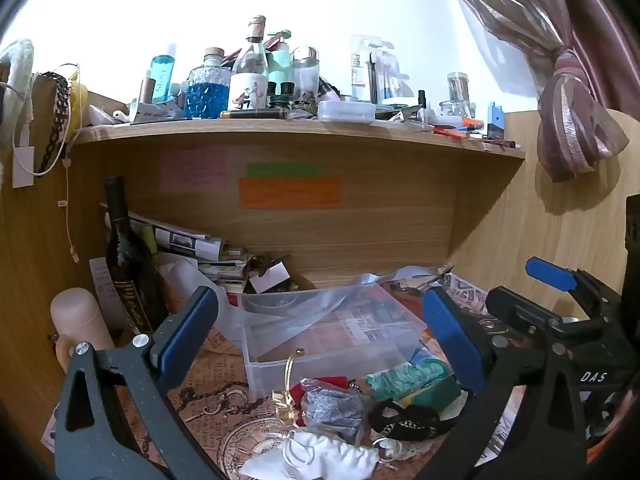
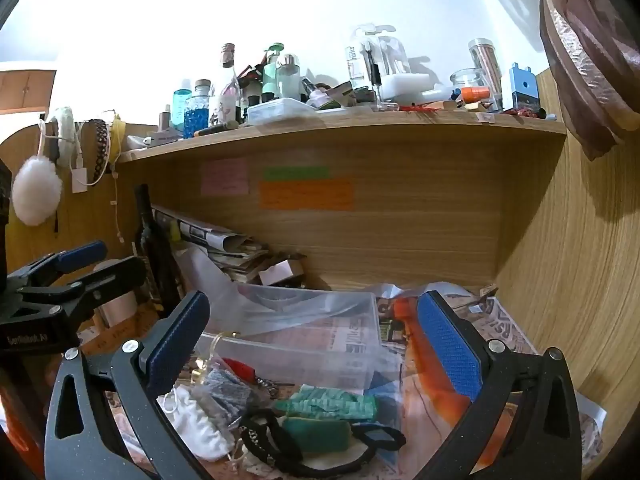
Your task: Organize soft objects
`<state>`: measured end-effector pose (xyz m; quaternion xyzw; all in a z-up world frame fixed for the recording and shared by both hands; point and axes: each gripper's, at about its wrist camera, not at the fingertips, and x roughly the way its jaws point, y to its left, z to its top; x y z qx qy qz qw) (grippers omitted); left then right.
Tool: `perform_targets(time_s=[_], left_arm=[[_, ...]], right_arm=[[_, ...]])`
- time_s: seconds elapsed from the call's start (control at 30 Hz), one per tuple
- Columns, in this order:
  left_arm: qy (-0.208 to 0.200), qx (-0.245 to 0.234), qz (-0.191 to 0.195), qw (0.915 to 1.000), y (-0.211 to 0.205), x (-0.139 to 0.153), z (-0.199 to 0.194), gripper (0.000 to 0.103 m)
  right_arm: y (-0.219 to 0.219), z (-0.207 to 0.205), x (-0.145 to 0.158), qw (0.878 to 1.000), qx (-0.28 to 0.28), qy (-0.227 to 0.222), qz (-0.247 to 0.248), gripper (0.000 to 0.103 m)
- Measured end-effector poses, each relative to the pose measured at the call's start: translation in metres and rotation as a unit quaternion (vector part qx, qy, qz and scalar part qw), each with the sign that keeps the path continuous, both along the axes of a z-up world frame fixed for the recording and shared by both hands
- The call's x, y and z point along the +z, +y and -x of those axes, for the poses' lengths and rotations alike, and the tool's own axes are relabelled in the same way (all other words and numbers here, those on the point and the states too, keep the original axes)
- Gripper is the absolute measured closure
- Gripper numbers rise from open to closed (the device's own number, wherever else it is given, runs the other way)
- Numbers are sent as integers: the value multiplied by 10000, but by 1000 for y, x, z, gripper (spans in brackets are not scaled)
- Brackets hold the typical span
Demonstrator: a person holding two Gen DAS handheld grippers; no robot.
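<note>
A pile of soft items lies on the desk in front of a clear plastic bin [image 1: 304,344]: a white cloth [image 1: 320,456], a grey knit piece in a bag [image 1: 332,404], a black band [image 1: 408,420], a green scrunchie [image 1: 404,376] and a green sponge [image 1: 436,394]. My left gripper [image 1: 320,336] is open above the pile and holds nothing. My right gripper [image 2: 316,340] is open and empty above the same pile: the white cloth [image 2: 196,420], green scrunchie [image 2: 332,404], black band [image 2: 272,440], the bin [image 2: 304,332]. Each gripper shows at the other view's edge.
A dark wine bottle [image 1: 128,256] and a pink cup [image 1: 80,324] stand at the left. Stacked papers [image 1: 200,248] lie behind the bin. A wooden shelf [image 1: 280,128] crowded with bottles hangs overhead. A wooden side wall [image 2: 580,280] closes the right.
</note>
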<state>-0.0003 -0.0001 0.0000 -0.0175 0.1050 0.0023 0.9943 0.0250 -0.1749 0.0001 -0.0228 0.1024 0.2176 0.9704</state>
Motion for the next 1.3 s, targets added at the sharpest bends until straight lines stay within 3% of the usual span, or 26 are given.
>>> perform_targets(time_s=[1.3], left_arm=[[10, -18, -53, 10000, -1, 1, 3, 0]], right_arm=[[1, 5, 6, 9999, -15, -50, -112, 0]])
